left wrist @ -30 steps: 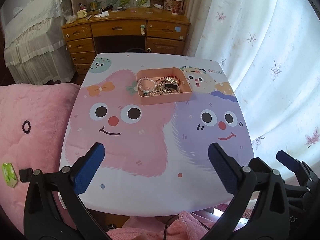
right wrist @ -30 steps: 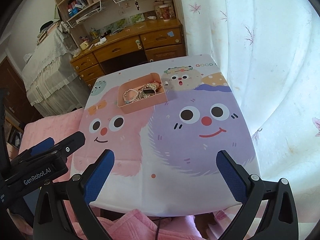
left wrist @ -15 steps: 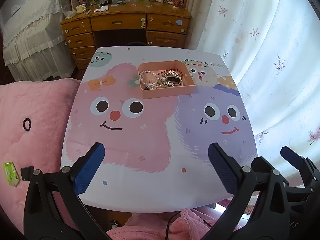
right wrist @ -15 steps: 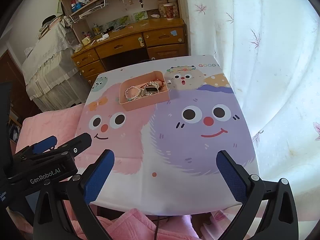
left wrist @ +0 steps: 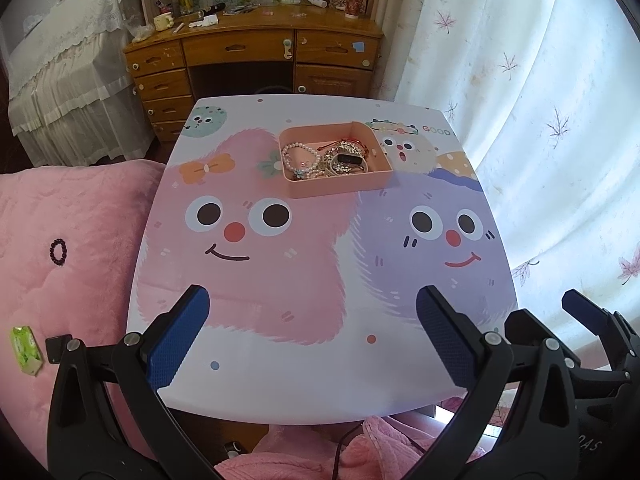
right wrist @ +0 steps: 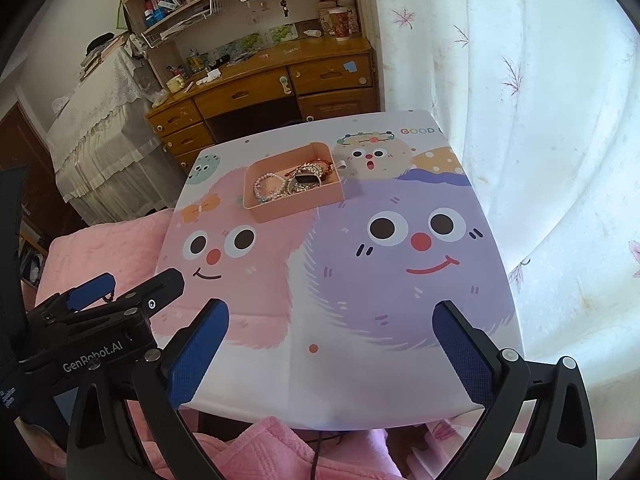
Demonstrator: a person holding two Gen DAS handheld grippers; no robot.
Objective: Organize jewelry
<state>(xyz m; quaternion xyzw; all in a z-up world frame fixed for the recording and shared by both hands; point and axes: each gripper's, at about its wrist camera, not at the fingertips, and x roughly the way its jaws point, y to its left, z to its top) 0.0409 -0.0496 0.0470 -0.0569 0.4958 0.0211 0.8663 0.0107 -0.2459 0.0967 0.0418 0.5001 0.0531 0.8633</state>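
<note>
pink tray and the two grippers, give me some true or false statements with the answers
1. The pink tray holds a pile of jewelry. True.
2. The left gripper is shut on a bracelet. False: its jaws are wide open and hold nothing.
3. A dark bead bracelet lies on the pink blanket, off the table. True.
4. The right gripper is inside the tray. False: it hangs open over the table's near edge, far from the tray.

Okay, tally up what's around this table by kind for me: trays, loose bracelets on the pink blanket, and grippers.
Pink tray of jewelry: 1
Dark bead bracelet on the blanket: 1
Hand-held grippers, left hand-held gripper and right hand-held gripper: 2
Total: 4
</note>
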